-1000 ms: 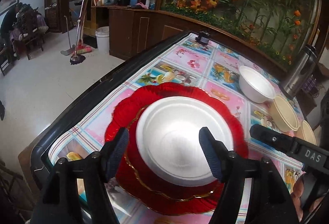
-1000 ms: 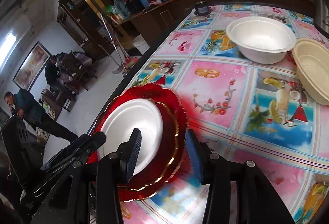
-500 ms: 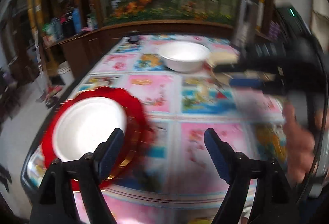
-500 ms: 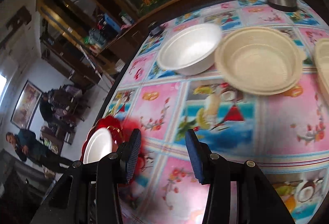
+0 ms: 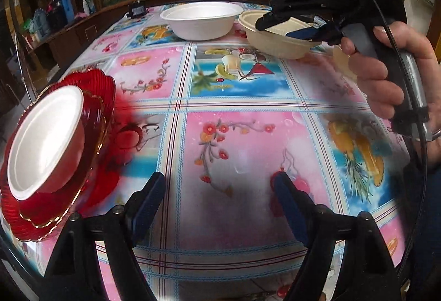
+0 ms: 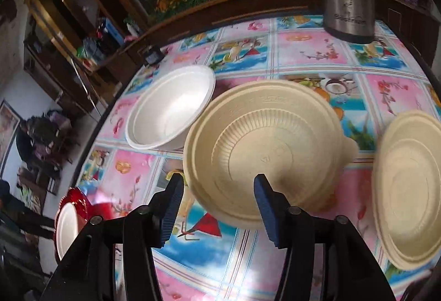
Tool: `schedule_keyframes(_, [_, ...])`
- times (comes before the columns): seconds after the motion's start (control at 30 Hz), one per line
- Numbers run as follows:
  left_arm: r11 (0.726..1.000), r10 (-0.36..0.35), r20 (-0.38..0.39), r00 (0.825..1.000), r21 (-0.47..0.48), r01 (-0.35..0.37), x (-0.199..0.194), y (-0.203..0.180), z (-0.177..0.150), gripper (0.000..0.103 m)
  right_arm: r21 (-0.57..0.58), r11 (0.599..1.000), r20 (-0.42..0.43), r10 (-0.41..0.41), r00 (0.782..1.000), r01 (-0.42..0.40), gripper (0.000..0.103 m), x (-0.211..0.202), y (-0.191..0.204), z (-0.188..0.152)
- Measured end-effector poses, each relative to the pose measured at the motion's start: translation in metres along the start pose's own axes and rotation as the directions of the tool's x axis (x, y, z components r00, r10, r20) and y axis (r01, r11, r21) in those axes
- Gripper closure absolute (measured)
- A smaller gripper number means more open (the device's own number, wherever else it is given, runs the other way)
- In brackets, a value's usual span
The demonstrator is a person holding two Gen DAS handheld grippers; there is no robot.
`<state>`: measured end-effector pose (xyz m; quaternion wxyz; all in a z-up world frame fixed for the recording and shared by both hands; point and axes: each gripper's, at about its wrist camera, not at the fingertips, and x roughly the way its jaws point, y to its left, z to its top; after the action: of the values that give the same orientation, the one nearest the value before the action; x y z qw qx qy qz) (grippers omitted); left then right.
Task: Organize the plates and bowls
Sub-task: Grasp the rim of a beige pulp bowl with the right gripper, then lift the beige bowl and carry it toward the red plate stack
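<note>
While spread across the flower-patterned plastic-covered worktop (image 5: 234, 96), stands ready for stacking: ribbed beige plastic bowl (image 6: 264, 149) directly ahead of right gripper (image 6: 219, 204), its near rim between half-open, empty fingers. Left gripper (image 5: 220, 204) farther off, wide and empty over bare cloth.

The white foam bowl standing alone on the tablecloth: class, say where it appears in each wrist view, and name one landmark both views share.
Left wrist view: white foam bowl at top centre, far across the table, left of the beige bowl.
Right wrist view: white foam bowl left of centre, beside the beige bowl.
Shared landmark: the small black device at the table's far edge.
</note>
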<state>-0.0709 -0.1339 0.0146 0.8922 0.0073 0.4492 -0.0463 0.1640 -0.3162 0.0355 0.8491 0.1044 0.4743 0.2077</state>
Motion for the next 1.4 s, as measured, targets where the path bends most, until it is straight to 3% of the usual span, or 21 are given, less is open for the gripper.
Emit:
schedule_keyframes(0.07, [1.000, -0.010, 0.001, 1.000, -0.014, 0.010, 0.000, 0.002, 0.000, 0.023, -0.032, 0.999, -0.048, 0.008, 0.999, -0.009, 0.046, 0.005, 0.005, -0.004])
schedule_keyframes(0.17, [0.999, -0.024, -0.001, 1.000, -0.027, 0.024, -0.001, 0.005, -0.001, 0.023, -0.058, 0.994, -0.125, 0.080, 0.989, -0.088, 0.046, 0.000, 0.013, -0.019])
schedule_keyframes(0.23, [0.999, -0.033, 0.001, 0.999, -0.031, 0.033, -0.002, 0.006, -0.002, 0.023, -0.067, 0.987, -0.194, 0.130, 0.972, -0.146, 0.046, -0.011, 0.020, -0.039])
schedule_keyframes(0.3, [0.998, -0.049, 0.001, 0.999, -0.037, 0.049, -0.001, 0.008, -0.003, 0.023, -0.111, 0.957, -0.232, 0.236, 0.944, -0.266, 0.045, -0.027, 0.029, -0.056])
schedule_keyframes(0.37, [0.998, -0.053, 0.000, 0.999, -0.041, 0.053, -0.001, 0.009, -0.003, 0.023, -0.139, 0.930, -0.191, 0.313, 0.930, -0.341, 0.045, -0.051, 0.031, -0.066])
schedule_keyframes(0.43, [0.997, -0.057, -0.001, 0.998, -0.043, 0.057, -0.001, 0.008, -0.003, 0.023, -0.130, 0.940, -0.069, 0.310, 0.948, -0.317, 0.041, -0.076, 0.017, -0.065])
schedule_keyframes(0.5, [0.997, -0.061, 0.001, 0.998, -0.048, 0.061, -0.001, 0.009, -0.003, 0.023, -0.039, 0.975, 0.093, 0.223, 0.970, -0.220, 0.031, -0.094, -0.011, -0.063])
schedule_keyframes(0.57, [0.997, -0.061, 0.001, 0.998, -0.053, 0.061, -0.001, 0.010, -0.003, 0.023, 0.088, 0.989, 0.162, 0.108, 0.981, -0.123, 0.029, -0.098, -0.041, -0.063])
schedule_keyframes(0.67, [0.997, -0.055, -0.002, 0.999, -0.047, 0.054, 0.000, 0.008, -0.003, 0.023, 0.198, 0.979, 0.149, 0.012, 0.989, -0.042, 0.029, -0.093, -0.069, -0.062])
schedule_keyframes(0.8, [0.998, -0.055, -0.004, 0.998, -0.030, 0.054, 0.001, 0.005, -0.003, 0.023, 0.241, 0.965, 0.079, 0.085, 0.993, -0.101, 0.029, -0.070, -0.076, -0.060])
schedule_keyframes(0.93, [0.997, -0.064, 0.000, 0.998, -0.039, 0.064, 0.000, 0.007, -0.003, 0.023, 0.090, 0.996, 0.065, -0.018, 0.998, 0.012, 0.028, -0.055, -0.045, -0.064])
schedule_keyframes(1.0, [0.997, -0.064, -0.001, 0.998, -0.037, 0.064, 0.000, 0.007, -0.003, 0.023, -0.059, 0.998, 0.080, 0.015, 0.997, -0.010, 0.027, -0.052, -0.019, -0.065])
schedule_keyframes(1.1, [0.997, -0.065, 0.001, 0.998, -0.035, 0.065, -0.001, 0.007, -0.004, 0.023, -0.138, 0.989, 0.156, 0.070, 0.985, -0.049, 0.027, -0.068, -0.002, -0.069])
schedule_keyframes(1.17, [0.997, -0.066, 0.002, 0.998, -0.037, 0.066, -0.001, 0.007, -0.004, 0.023, -0.116, 0.993, 0.224, 0.040, 0.974, -0.014, 0.027, -0.081, -0.007, -0.071])
schedule_keyframes(1.27, [0.997, -0.065, 0.002, 0.998, -0.037, 0.065, -0.001, 0.007, -0.004, 0.023, 0.004, 1.000, 0.231, 0.027, 0.973, -0.029, 0.026, -0.085, -0.028, -0.070])
schedule_keyframes(1.33, [0.997, -0.066, 0.002, 0.998, -0.038, 0.066, -0.001, 0.007, -0.004, 0.023, 0.071, 0.996, 0.185, 0.031, 0.982, -0.045, 0.026, -0.081, -0.037, -0.074])
schedule_keyframes(1.4, [0.997, -0.068, 0.002, 0.998, -0.040, 0.068, 0.000, 0.007, -0.004, 0.023, 0.134, 0.986, 0.106, 0.086, 0.991, -0.100, 0.029, -0.071, -0.047, -0.084])
